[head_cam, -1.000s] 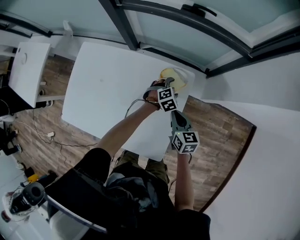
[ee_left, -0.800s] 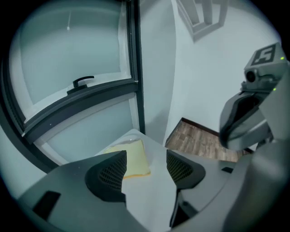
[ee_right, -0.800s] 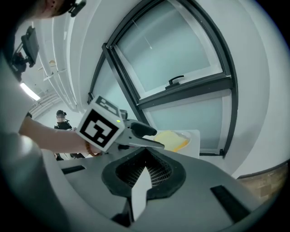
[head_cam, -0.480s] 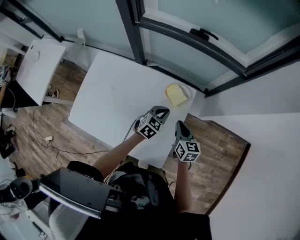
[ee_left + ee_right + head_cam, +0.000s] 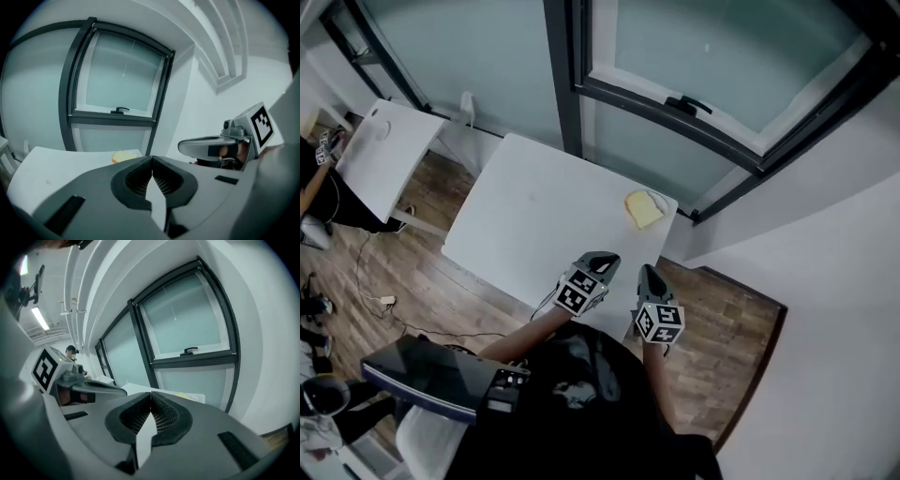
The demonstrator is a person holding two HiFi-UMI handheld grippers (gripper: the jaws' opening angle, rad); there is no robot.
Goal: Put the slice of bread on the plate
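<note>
The yellowish slice of bread (image 5: 643,208) lies on the white plate (image 5: 664,203) at the far right corner of the white table (image 5: 534,225). Both grippers hang over the table's near edge, close to my body and well short of the bread. My left gripper (image 5: 602,260) is shut and holds nothing; in its own view the jaws (image 5: 151,160) meet, with the bread (image 5: 123,156) small beyond them. Just to its right, my right gripper (image 5: 647,274) is also shut and empty (image 5: 151,395). Past its jaws only a sliver of the plate (image 5: 191,396) shows.
A window with a dark frame (image 5: 675,98) runs behind the table. A second white table (image 5: 384,150) stands at the left, with wood floor (image 5: 422,272) between them. A white wall (image 5: 825,281) rises on the right. A dark flat device (image 5: 441,380) sits by my body.
The left gripper let go of the bread on the plate, shut, and drew back and up toward my body. The right gripper also pulled back. The head view now takes in more of the room.
</note>
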